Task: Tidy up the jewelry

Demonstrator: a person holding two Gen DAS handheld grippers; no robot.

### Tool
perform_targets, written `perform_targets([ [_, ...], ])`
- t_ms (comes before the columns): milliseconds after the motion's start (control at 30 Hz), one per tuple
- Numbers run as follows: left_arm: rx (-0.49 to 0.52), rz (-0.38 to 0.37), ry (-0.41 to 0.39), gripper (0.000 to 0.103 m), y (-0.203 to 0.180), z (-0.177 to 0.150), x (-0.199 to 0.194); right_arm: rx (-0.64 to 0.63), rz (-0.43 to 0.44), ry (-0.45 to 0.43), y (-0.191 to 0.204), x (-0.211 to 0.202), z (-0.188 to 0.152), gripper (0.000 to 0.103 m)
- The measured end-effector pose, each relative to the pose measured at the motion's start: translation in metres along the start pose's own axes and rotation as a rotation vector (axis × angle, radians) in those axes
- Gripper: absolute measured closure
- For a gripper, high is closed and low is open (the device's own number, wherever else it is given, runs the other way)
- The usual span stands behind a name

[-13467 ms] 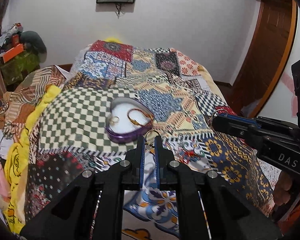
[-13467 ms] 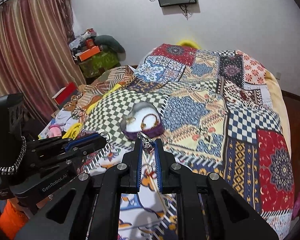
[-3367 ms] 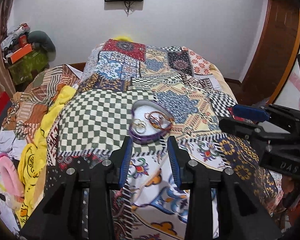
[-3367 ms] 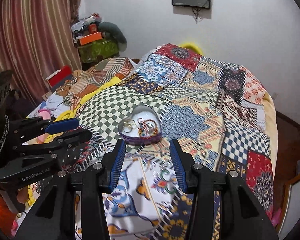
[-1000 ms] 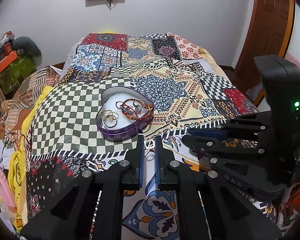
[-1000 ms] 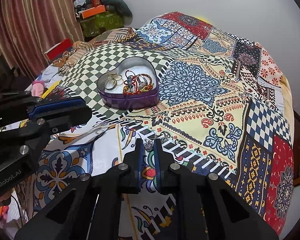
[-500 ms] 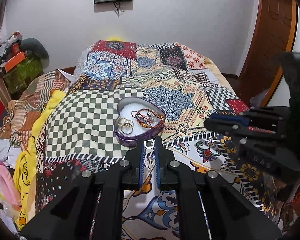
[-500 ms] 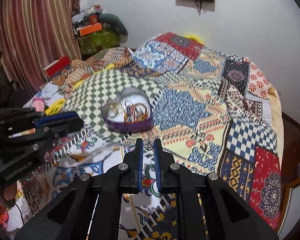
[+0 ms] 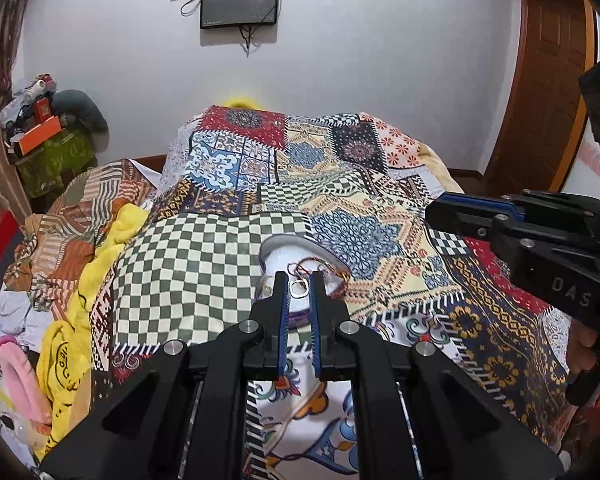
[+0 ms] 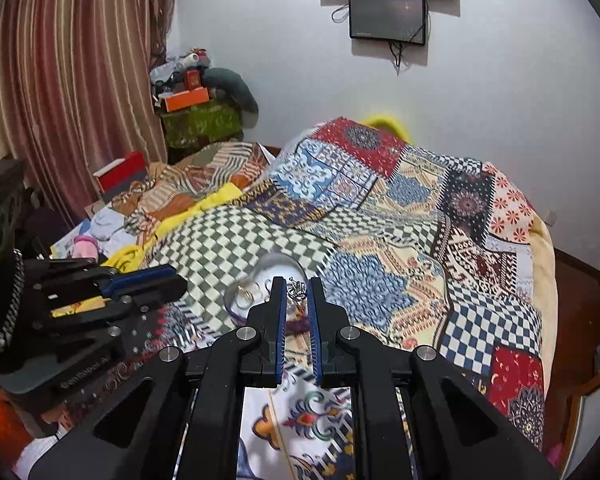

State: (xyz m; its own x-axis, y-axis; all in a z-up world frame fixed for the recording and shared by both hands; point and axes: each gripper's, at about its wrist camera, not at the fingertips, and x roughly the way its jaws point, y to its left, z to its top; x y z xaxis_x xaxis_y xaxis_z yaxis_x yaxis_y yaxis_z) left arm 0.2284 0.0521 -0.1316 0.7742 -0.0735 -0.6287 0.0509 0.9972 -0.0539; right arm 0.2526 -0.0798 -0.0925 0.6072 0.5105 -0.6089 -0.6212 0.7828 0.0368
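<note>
A purple heart-shaped tin [image 9: 284,246] [image 10: 274,268] sits on the patchwork bedspread and holds rings and red-gold bracelets [image 9: 320,270]. My left gripper [image 9: 299,288] is shut on a small silver ring [image 9: 299,288], held in the air just in front of the tin. My right gripper [image 10: 297,290] is shut on a small silver ornate jewelry piece [image 10: 297,289], also held in front of the tin. Each gripper shows in the other's view: the right one [image 9: 480,210] at the right, the left one [image 10: 148,280] at the left.
The patchwork bedspread [image 9: 380,216] covers the bed. Piled clothes and a yellow cloth [image 9: 60,344] lie along the left edge. A cluttered green stand [image 10: 200,120] and a curtain [image 10: 60,80] are at the far left; a wooden door [image 9: 548,80] is at the right.
Both grippers, still shut on their small pieces, have moved forward and up, so the pieces now stand in front of the heart tin. The right gripper sits higher in the left view.
</note>
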Motion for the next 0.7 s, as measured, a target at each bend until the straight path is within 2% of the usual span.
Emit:
perform_targets([
  [333,-0.030,0.020,0.016,0.095,0.015,0.007,0.024,-0.012,0.016,0.008,0.007,0.021,0.012,0.094],
  [533,-0.068,0.004,0.061,0.095,0.026,0.011,0.050,-0.024,0.020,0.026,0.012,0.037,0.018,0.094],
  [700,-0.062,-0.007,0.095,0.095,0.028,0.011,0.070,-0.022,0.029,0.066,0.010,0.058,0.021,0.094],
])
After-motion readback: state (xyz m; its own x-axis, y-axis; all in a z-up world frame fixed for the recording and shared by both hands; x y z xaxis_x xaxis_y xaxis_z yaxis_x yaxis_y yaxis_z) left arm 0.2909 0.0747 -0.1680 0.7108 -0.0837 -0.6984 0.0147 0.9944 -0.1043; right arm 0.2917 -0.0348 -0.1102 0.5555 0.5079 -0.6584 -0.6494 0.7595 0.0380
